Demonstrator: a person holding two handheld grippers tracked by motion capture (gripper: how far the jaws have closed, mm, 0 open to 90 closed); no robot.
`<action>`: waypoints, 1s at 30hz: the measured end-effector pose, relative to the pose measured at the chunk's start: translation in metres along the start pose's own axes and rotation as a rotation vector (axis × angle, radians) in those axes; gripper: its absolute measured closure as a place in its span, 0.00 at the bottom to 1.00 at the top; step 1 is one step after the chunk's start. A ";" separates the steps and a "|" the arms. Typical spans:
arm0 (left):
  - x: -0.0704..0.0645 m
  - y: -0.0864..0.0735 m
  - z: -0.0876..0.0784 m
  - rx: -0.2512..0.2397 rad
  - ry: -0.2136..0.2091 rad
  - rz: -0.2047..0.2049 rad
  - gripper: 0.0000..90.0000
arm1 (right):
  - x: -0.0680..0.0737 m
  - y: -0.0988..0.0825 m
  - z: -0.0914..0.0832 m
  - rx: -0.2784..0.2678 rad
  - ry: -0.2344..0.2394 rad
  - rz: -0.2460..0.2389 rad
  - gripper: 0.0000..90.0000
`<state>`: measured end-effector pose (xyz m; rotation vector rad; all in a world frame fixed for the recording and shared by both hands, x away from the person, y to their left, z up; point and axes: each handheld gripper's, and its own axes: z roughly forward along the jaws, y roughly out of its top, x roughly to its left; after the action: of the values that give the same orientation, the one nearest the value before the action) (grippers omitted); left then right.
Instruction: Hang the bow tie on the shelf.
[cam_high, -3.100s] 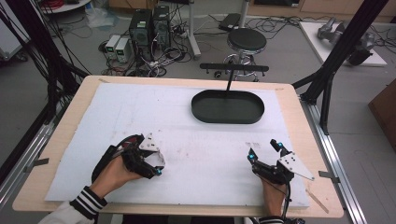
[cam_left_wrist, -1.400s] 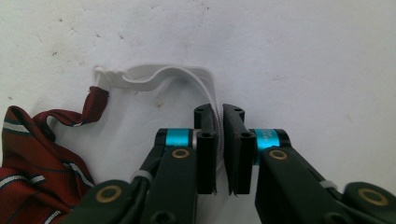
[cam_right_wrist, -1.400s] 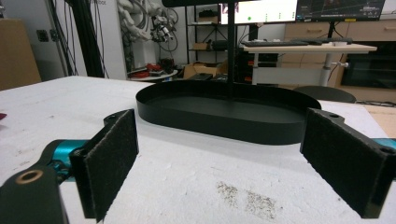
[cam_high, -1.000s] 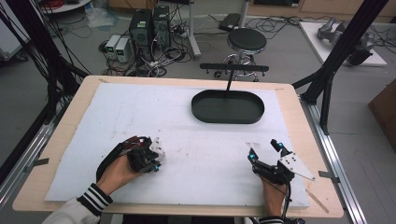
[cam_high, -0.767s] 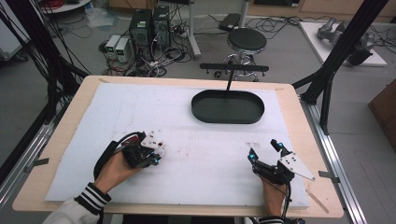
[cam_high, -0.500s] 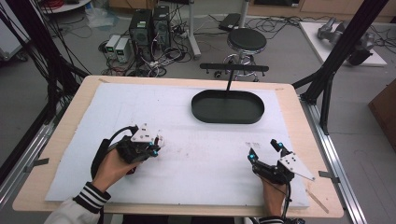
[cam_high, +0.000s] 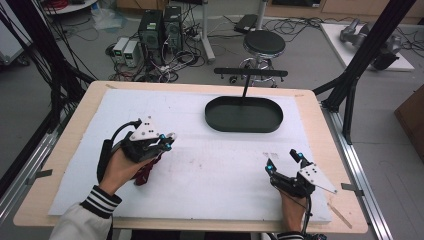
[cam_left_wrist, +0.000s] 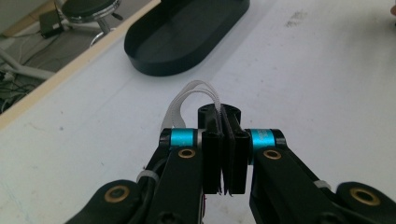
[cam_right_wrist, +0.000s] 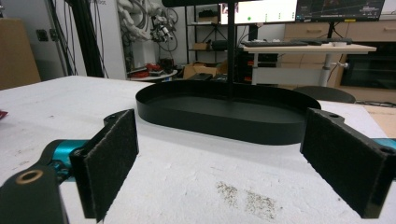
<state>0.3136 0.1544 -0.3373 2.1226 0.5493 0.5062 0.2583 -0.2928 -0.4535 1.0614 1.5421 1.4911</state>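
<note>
From above, the left gripper (cam_high: 167, 141) sits over the white sheet (cam_high: 215, 165) on the counter (cam_high: 85, 107), held in the person's left hand (cam_high: 117, 170), with something dark red (cam_high: 145, 172) showing under that hand. The left gripper view gives the detail the high view lacks: the jaws are pressed together on a small black object (cam_left_wrist: 219, 116) with a loop of white ribbed cord (cam_left_wrist: 196, 95), lifted above the sheet. The right gripper (cam_high: 284, 161) rests near the sheet's front right, its jaws spread wide with nothing between them, as the right gripper view confirms. The black oval tray (cam_high: 244, 114) lies empty beyond, a thin post (cam_high: 246, 87) rising behind it.
</note>
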 end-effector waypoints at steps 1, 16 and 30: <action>0.000 0.002 0.000 -0.011 0.003 0.002 0.97 | 0.000 0.000 0.000 -0.002 0.000 -0.001 0.12; 0.012 0.035 0.006 -0.139 -0.030 0.013 0.97 | 0.000 0.000 0.000 -0.001 -0.001 0.003 0.12; 0.018 0.067 0.022 -0.211 -0.026 0.019 0.97 | -0.001 0.000 0.000 0.000 0.002 0.010 0.12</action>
<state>0.3535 0.1144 -0.2918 1.9324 0.4408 0.5232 0.2582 -0.2934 -0.4535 1.0689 1.5408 1.4993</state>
